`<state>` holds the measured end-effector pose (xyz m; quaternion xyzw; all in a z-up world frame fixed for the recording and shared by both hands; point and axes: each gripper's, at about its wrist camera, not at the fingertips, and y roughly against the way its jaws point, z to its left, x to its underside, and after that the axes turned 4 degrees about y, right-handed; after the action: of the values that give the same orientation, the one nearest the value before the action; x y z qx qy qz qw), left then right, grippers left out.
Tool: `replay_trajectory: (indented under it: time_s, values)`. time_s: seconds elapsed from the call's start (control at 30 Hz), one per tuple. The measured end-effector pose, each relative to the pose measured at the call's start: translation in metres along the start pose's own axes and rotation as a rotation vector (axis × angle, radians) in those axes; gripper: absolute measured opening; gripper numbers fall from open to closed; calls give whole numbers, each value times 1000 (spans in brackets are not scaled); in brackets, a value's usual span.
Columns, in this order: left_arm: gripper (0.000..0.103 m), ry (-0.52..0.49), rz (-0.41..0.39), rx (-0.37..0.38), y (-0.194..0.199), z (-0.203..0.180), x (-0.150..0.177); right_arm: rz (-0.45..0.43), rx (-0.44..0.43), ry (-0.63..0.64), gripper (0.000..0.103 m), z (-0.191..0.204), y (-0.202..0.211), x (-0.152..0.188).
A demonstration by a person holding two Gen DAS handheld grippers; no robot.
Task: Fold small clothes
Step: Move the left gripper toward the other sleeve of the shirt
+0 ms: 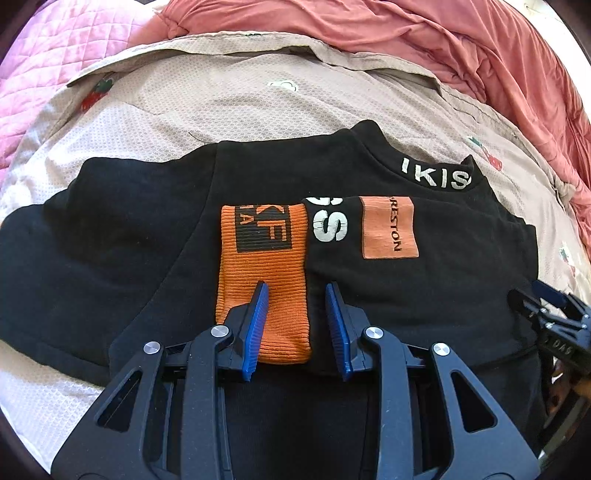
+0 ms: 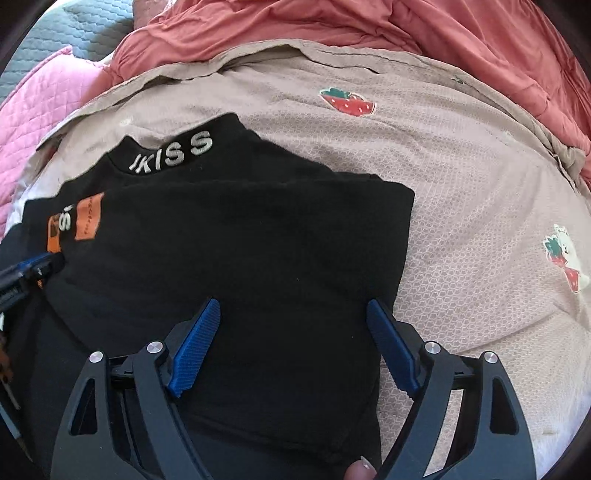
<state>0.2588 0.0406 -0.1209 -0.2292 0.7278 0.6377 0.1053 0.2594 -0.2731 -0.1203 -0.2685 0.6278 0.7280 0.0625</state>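
A small black top (image 1: 122,236) with white lettering on its collar lies flat on a beige sheet, with its sleeves folded in. An orange ribbed cuff (image 1: 264,266) lies on its middle, next to an orange patch (image 1: 389,227). My left gripper (image 1: 297,291) is open, hovering just above the cuff's near end, holding nothing. My right gripper (image 2: 295,308) is open wide above the top's (image 2: 258,240) right half, empty; it also shows at the right edge of the left wrist view (image 1: 550,314).
The beige sheet (image 2: 461,206) with strawberry prints covers the bed. A crumpled red blanket (image 1: 424,33) lies along the far side and right. A pink quilted cover (image 1: 55,62) lies at the far left.
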Motion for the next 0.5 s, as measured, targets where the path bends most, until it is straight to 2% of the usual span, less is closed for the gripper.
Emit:
replay_trajectory:
  time_s: [0.27,0.33,0.43,0.47,0.5]
  values:
    - [29,5,-6,17,9,1,2,-105,-32,-49,92,-4,45,15]
    - [36,3,-9,15,14,0,4,-127,-39,-68,93,-5,54,20]
    - [43,-5,-14,10,23,-1,6,-158,-38,-88,96,-7,67,29]
    - [43,-4,-14,8,25,-2,6,-173,-55,-86,96,-6,73,32]
    - [48,1,-15,10,28,-2,7,-182,-69,-80,96,-5,75,33]
